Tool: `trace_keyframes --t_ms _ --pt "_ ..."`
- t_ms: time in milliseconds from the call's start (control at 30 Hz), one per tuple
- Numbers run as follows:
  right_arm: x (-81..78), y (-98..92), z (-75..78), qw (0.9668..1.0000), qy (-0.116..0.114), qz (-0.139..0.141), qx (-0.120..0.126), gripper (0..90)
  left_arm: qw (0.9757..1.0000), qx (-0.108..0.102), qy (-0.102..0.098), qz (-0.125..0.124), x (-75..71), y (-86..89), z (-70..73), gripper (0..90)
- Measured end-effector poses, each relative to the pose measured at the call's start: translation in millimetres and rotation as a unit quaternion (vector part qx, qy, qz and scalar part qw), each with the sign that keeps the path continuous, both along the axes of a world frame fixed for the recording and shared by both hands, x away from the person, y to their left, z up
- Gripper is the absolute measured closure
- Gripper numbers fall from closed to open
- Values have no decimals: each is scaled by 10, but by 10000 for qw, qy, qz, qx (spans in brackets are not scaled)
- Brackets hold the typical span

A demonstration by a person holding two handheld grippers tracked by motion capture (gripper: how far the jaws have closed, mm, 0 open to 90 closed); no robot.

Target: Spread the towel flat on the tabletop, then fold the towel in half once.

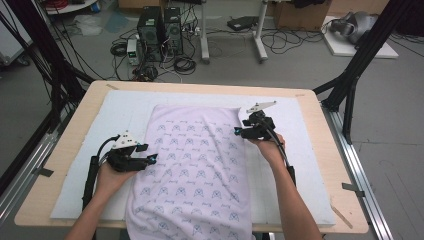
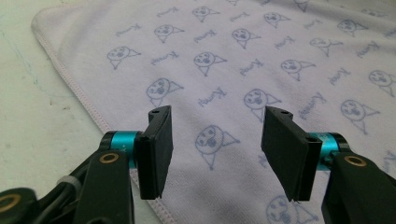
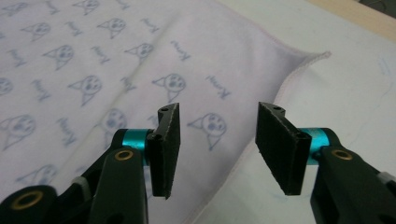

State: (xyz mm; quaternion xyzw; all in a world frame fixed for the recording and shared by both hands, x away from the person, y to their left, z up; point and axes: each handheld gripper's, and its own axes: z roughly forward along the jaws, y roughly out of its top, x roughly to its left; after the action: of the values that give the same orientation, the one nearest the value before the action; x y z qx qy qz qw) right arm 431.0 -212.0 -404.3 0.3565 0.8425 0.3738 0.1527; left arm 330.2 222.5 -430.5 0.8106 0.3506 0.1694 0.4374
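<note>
A pale lilac towel (image 1: 195,165) printed with small blue cat faces lies flat on the white mat (image 1: 305,165), its near end hanging over the table's front edge. My left gripper (image 1: 145,154) sits at the towel's left edge, open, nothing between its jaws; in the left gripper view the towel (image 2: 243,60) and its stitched hem spread beyond the pads (image 2: 159,149). My right gripper (image 1: 240,131) hovers at the towel's right edge near the far right corner, open and empty. The right gripper view has that corner of the towel (image 3: 299,58) beyond the gripper (image 3: 217,149).
The wooden table (image 1: 65,145) carries the white mat, with bare mat left and right of the towel. Black frame poles (image 1: 355,75) stand at both far corners. Computer towers (image 1: 160,32) and cables sit on the floor behind.
</note>
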Motion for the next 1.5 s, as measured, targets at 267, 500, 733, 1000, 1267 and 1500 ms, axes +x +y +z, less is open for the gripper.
trace_keyframes --t_ms 267,500,733,1000,1267,1500 --pt "-227 -72 -24 9998 35 162 139 354 9998 -79 196 6 87 40 42 397" --pt "-454 -112 -9 9991 -27 276 334 282 9997 -119 192 76 116 114 134 368" --pt "-637 -116 27 9978 -112 494 423 244 9999 -102 71 114 138 139 274 361" --pt "-719 -117 33 9964 -105 678 494 239 9999 -62 114 61 172 98 279 360" --pt "-704 -66 4 9964 -103 775 342 245 9999 -40 144 30 198 87 276 361" --pt "-535 -105 87 9970 -138 695 323 255 9999 85 104 27 360 68 422 370"
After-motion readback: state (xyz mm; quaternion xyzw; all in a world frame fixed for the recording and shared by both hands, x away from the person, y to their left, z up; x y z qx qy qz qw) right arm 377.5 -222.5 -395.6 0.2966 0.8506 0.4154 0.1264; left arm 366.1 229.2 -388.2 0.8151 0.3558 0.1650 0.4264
